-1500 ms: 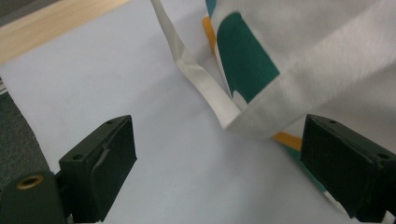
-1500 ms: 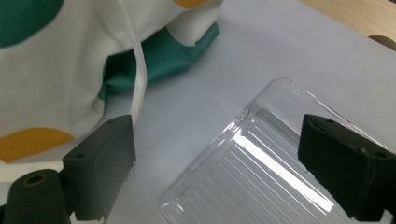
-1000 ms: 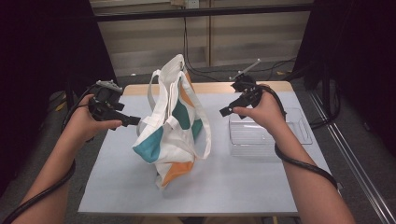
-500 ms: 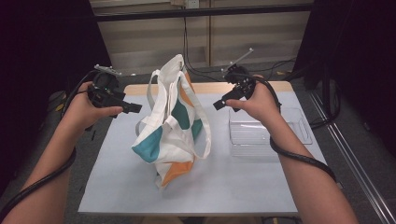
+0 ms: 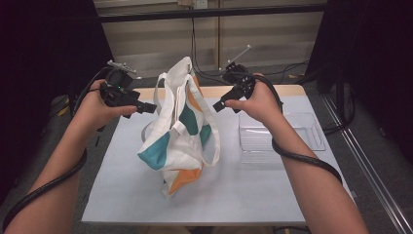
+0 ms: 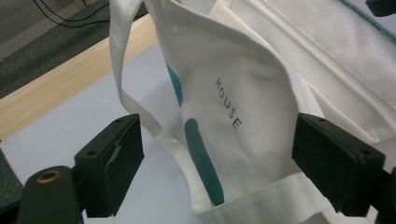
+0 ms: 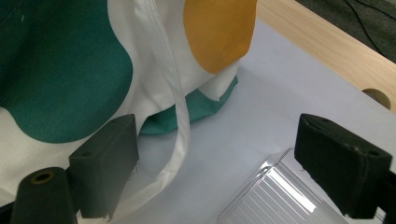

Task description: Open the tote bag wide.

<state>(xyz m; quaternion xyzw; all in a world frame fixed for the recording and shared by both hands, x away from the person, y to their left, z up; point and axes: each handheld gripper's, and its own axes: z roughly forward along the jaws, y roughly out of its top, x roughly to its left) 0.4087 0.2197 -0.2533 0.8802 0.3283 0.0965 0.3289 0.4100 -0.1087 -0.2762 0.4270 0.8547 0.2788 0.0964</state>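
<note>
Centre frame: bag [image 5: 181,131], upright on table [image 5: 253,195].
Left of bag: left gripper [image 5: 148,108], jaws wide, empty.
Right of bag: right gripper [image 5: 217,104], jaws wide, empty.
Right side: tray [image 5: 311,134].

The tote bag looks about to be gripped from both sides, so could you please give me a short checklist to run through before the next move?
1. Left gripper open: ok, its jaws stand wide apart around the bag's white side panel.
2. Right gripper open: ok, jaws wide apart, holding nothing.
3. Tote bag upright on the table: ok, it stands with its handles up.
4. Fabric between the left jaws: ok, the panel printed HOUSE lies in the gap.
5. Handle strap lined up for the right gripper: cannot tell, it hangs near one jaw rather than centred.
6. Clear plastic tray out of the way: ok, it lies apart from the bag.
</note>
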